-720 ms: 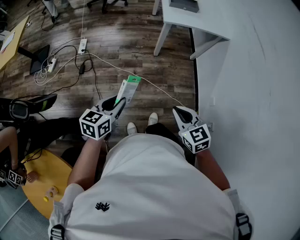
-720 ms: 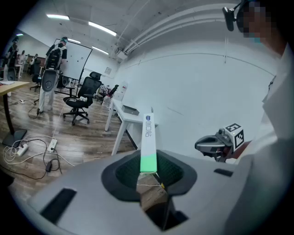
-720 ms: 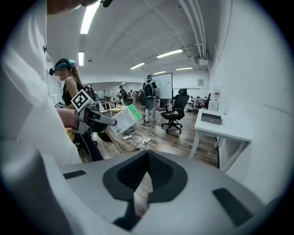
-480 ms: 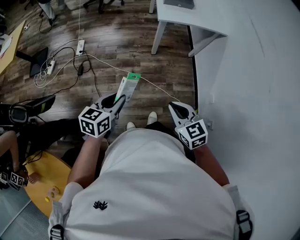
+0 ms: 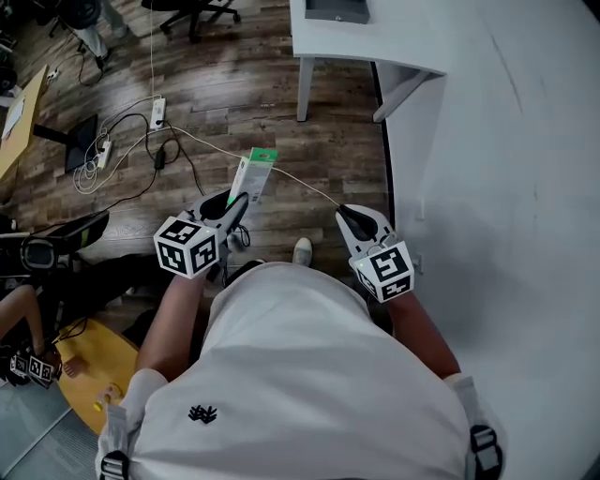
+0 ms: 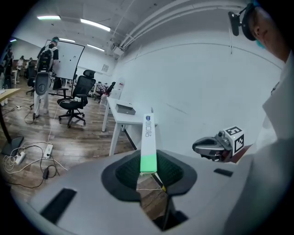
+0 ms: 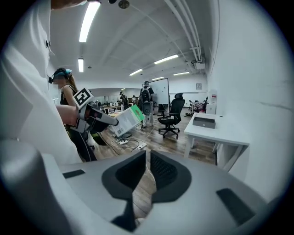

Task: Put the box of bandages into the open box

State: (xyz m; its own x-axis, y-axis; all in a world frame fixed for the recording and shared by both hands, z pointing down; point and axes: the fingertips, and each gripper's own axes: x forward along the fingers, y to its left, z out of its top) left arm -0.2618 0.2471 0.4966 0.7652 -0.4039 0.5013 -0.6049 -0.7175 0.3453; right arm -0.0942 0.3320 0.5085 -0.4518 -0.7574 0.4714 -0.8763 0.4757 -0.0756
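Note:
My left gripper (image 5: 236, 204) is shut on the box of bandages (image 5: 255, 175), a flat white carton with a green end that sticks up and forward over the wooden floor. In the left gripper view the carton (image 6: 148, 140) stands edge-on between the pads. My right gripper (image 5: 349, 217) hangs level with it on the right, shut with nothing in it; its pads (image 7: 158, 170) show only a thin slit. A grey open box (image 5: 336, 9) lies on the white table (image 5: 394, 37) ahead; the same grey box (image 7: 204, 121) also shows in the right gripper view.
Cables and power strips (image 5: 155, 112) trail across the floor ahead left. A white wall (image 5: 506, 187) runs along the right. Office chairs (image 6: 76, 94) and people stand further back. A yellow round table (image 5: 80, 361) is at the lower left.
The white table with the grey box has drawn closer at the top of the head view. Both grippers keep their pose, and the carton stays in the left one.

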